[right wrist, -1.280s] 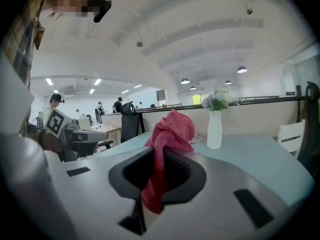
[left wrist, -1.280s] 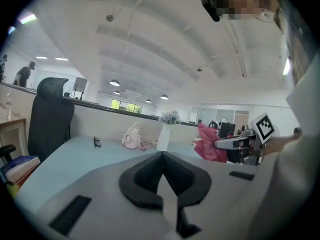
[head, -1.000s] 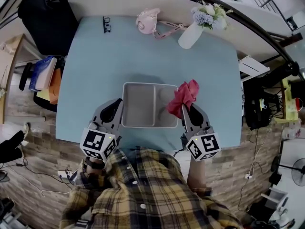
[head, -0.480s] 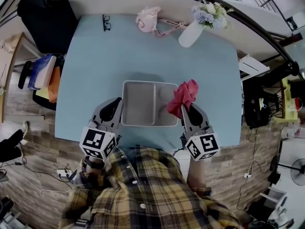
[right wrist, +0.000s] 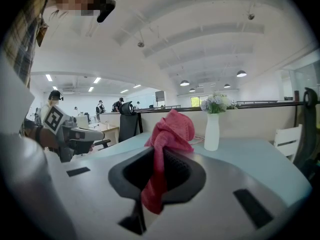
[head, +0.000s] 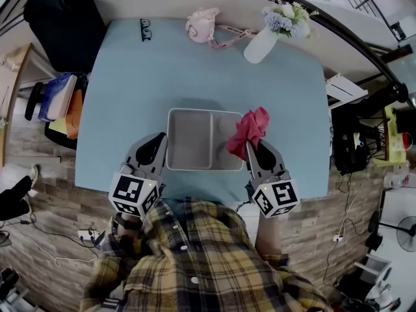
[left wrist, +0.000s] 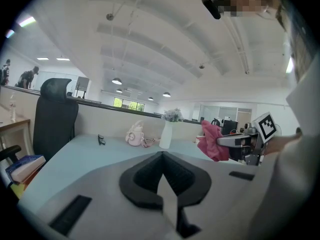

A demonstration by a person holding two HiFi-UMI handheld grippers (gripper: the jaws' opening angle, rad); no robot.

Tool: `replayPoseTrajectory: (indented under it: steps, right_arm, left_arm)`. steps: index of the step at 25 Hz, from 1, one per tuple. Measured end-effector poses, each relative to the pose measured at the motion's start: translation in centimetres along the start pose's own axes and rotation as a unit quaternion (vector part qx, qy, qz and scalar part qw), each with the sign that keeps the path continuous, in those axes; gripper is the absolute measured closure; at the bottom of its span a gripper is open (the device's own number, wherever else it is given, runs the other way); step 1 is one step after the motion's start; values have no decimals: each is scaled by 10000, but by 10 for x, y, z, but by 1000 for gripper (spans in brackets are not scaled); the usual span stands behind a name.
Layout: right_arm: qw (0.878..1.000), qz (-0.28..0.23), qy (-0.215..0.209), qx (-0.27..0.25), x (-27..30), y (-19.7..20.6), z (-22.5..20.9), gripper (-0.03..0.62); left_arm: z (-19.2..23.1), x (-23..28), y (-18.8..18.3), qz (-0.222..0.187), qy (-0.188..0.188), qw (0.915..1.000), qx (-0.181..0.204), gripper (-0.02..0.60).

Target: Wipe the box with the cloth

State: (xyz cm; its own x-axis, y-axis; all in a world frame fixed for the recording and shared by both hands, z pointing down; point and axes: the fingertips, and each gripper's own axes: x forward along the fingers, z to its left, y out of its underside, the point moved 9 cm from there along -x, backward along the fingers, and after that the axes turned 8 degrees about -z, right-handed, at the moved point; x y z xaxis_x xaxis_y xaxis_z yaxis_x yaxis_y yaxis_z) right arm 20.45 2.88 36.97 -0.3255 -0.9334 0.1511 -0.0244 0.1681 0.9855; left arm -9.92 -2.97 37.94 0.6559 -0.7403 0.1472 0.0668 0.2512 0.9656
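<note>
A shallow grey box with two compartments lies on the light blue table, near its front edge. My right gripper is shut on a red cloth, which bunches up over the box's right rim; in the right gripper view the cloth sticks up from between the closed jaws. My left gripper hovers just left of the box, shut with nothing in it. In the left gripper view the closed jaws hide the box, and the red cloth shows at the right.
At the table's far edge stand a white vase with flowers, a pink bottle with a strap and black glasses. A black chair and stacked books are at the left. My checked shirt fills the foreground.
</note>
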Motion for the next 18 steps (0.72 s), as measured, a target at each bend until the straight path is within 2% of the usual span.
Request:
replayPoseTrajectory:
  steps: [18]
  right_arm:
    - [9999,144,-44,-40,-5,4,7,548]
  left_arm:
    - [-3,-9,1,-33,-53,10000,-2,591]
